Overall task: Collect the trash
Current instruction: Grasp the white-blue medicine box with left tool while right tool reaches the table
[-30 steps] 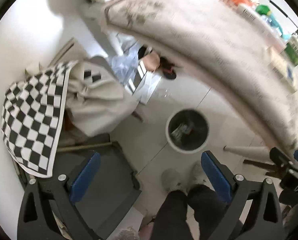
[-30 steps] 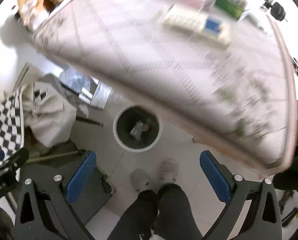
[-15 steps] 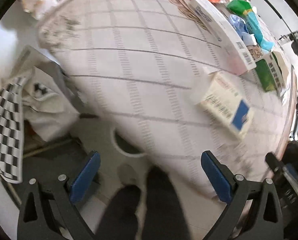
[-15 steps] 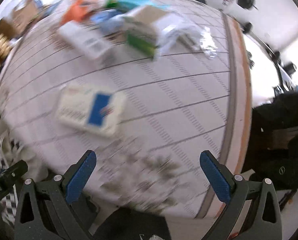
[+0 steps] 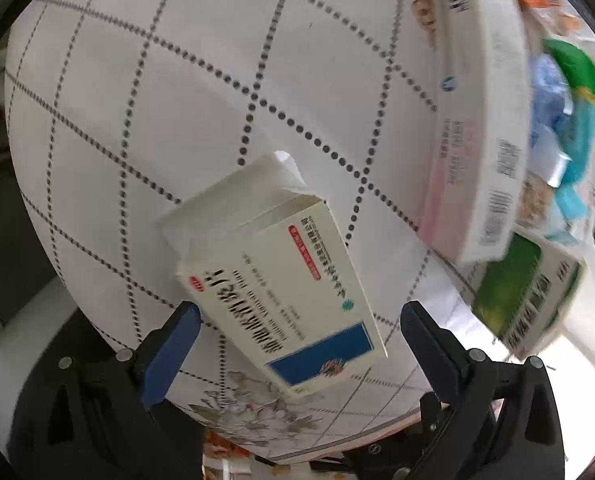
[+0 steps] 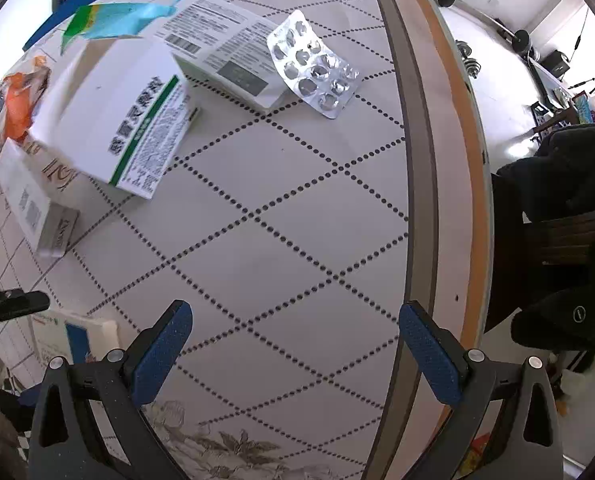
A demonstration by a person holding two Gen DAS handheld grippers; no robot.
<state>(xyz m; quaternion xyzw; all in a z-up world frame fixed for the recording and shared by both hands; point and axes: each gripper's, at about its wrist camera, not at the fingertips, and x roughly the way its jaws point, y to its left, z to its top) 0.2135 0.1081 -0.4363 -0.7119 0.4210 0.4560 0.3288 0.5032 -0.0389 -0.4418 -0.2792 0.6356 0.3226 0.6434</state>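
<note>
The blue-banded box (image 5: 281, 276) lies flat on the tablecloth (image 5: 145, 92) near the table's near edge, its opened flap end pointing away and to the left, its blue band end toward the camera and to the right. It sits straight ahead of the left gripper (image 5: 297, 332), whose fingers are spread wide with nothing between them; the near corner of the box already lies between the blue pads (image 5: 169, 352), though I cannot tell whether the left pad touches the box's side or only stands beside it. The long axis runs on a slant across the gap rather than along the fingers, so a grip would likely need the wrist turned to close across the short width. The left gripper is plainly the nearer one: in the right wrist view the same box shows only as a sliver at the lower left. The right gripper (image 6: 295, 344) is also spread and empty, over bare cloth near the right edge strip (image 6: 429, 160). Farther in, toward the far side, lie a green-striped box (image 6: 137, 128), a white box (image 6: 33, 200), a leaflet box (image 6: 225, 52) and a blister pack (image 6: 313, 68), all well apart from both grippers. The cloth around the blue-banded box is open on its left and far sides; a long white box (image 5: 481, 120) and a green box (image 5: 525, 292) crowd the right.
</note>
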